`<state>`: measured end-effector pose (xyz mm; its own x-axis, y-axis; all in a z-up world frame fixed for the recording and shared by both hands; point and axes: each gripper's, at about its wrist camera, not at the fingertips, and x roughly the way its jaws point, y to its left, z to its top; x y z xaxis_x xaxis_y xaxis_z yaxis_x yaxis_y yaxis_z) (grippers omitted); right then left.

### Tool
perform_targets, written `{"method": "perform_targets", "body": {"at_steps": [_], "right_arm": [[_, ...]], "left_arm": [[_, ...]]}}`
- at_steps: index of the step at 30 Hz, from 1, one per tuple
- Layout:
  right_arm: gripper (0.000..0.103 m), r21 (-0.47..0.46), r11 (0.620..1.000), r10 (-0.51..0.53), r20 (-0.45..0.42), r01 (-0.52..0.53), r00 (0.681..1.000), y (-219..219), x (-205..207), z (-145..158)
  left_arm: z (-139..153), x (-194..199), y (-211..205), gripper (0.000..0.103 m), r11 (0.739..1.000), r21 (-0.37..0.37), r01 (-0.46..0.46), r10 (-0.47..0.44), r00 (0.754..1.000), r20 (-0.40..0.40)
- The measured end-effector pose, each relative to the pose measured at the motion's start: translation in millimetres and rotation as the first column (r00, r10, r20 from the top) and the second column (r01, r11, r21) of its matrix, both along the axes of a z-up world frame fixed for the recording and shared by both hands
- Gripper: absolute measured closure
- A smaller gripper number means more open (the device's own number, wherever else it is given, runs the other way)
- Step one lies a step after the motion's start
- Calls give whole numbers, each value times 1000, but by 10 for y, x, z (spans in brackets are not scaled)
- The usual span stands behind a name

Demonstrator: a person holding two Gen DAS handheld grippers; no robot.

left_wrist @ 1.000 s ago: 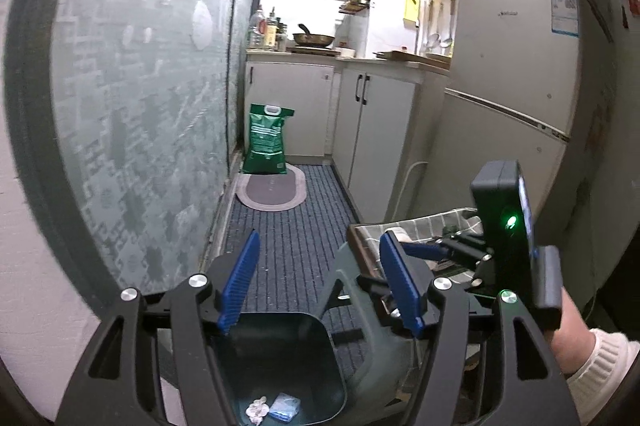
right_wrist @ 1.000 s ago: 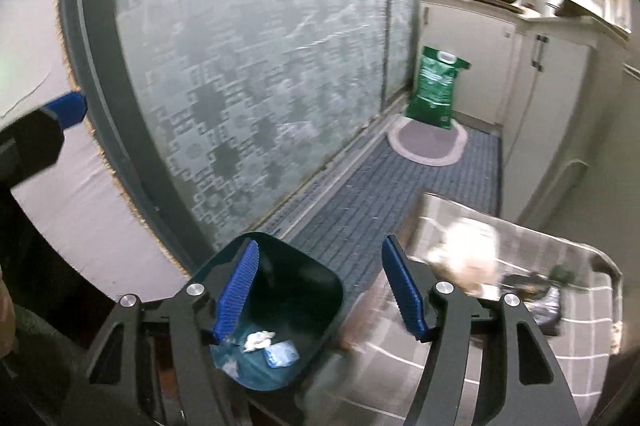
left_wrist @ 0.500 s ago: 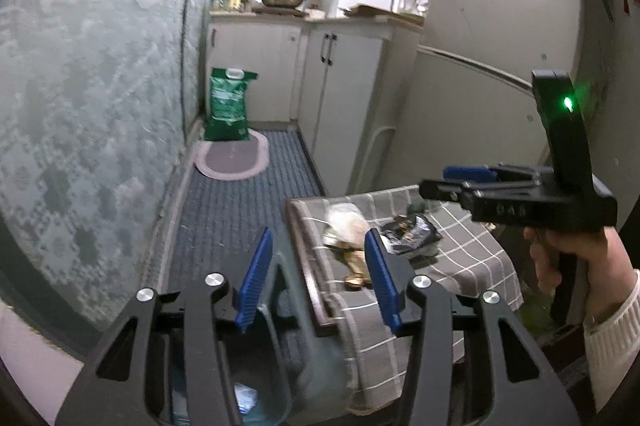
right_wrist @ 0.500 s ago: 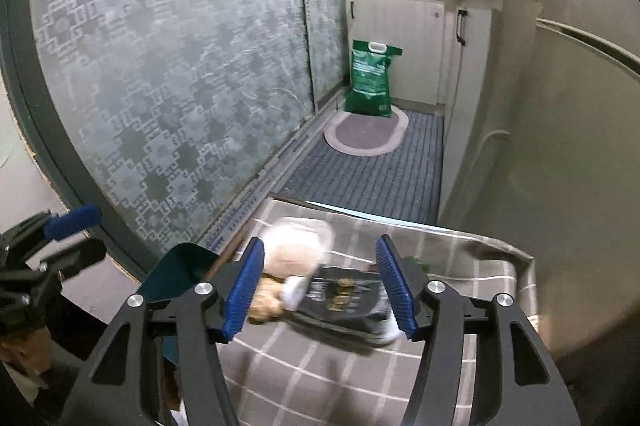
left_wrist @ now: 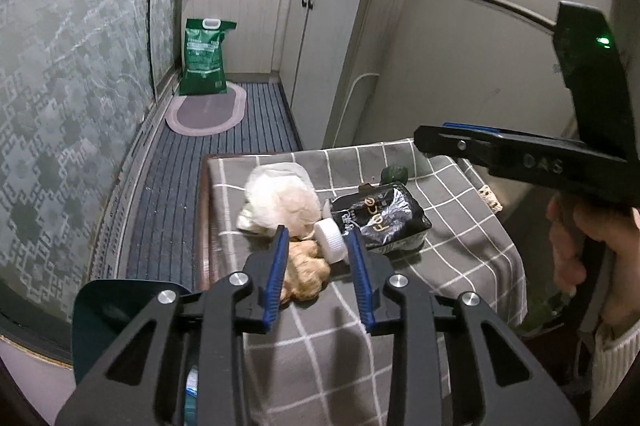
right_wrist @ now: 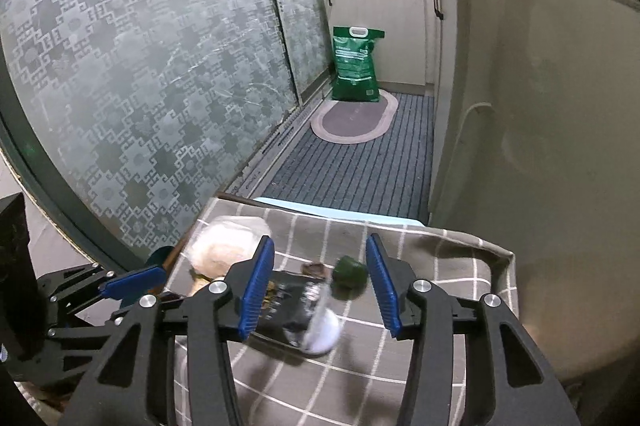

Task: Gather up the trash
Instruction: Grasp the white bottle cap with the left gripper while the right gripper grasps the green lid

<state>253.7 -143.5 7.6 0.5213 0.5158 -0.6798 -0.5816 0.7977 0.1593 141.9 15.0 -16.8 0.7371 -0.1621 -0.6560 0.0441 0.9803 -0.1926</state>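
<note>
A small table under a grey checked cloth (left_wrist: 460, 258) carries the trash: a ginger piece (left_wrist: 306, 276), a white cap (left_wrist: 330, 240), a black snack bag (left_wrist: 378, 218), a crumpled white bag (left_wrist: 280, 198) and a small green lump (left_wrist: 394, 173). My left gripper (left_wrist: 318, 266) hangs low over the near edge, jaws closing, with the ginger and cap between the pads but not pressed. My right gripper (right_wrist: 320, 282) hovers above the black snack bag (right_wrist: 288, 306) and the green lump (right_wrist: 350, 272), jaws closing with nothing gripped. The white cap (right_wrist: 324, 334) looks blurred there.
A teal bin (left_wrist: 120, 310) stands on the floor left of the table. A frosted glass door (left_wrist: 72, 86) runs along the left, white cabinets (left_wrist: 328, 46) and a fridge on the right. A green sack (left_wrist: 204, 58) and an oval mat (left_wrist: 208, 110) lie down the aisle.
Both grippers swung from above the teal bin to over the table. The left one dropped lower toward the ginger. Both pairs of jaws narrowed.
</note>
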Motion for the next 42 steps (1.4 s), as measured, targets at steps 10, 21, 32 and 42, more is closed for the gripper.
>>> {"method": "perform_targets", "body": {"at_steps": [10,21,32,42], "right_arm": [[58,-5,1000,-19,-28,19,999,-267,90,-148],[59,13,999,-33,-62,34,998,-306,176,-217],[67,39,998,-41,-153,47,987,-137,296,-393],[72,1,998,-65,-187,67,980,49,354,-572]], "left_arm": [[-150,226,-101,77,999,22,-28,29,998,-55],[-136,250,-144,93,1000,20,-14,15,998,-53],[-25,159,-99,93,1000,9,-9,9,1000,-22],[40,83,-20,93,1000,-4,-9,9,1000,-3]]}}
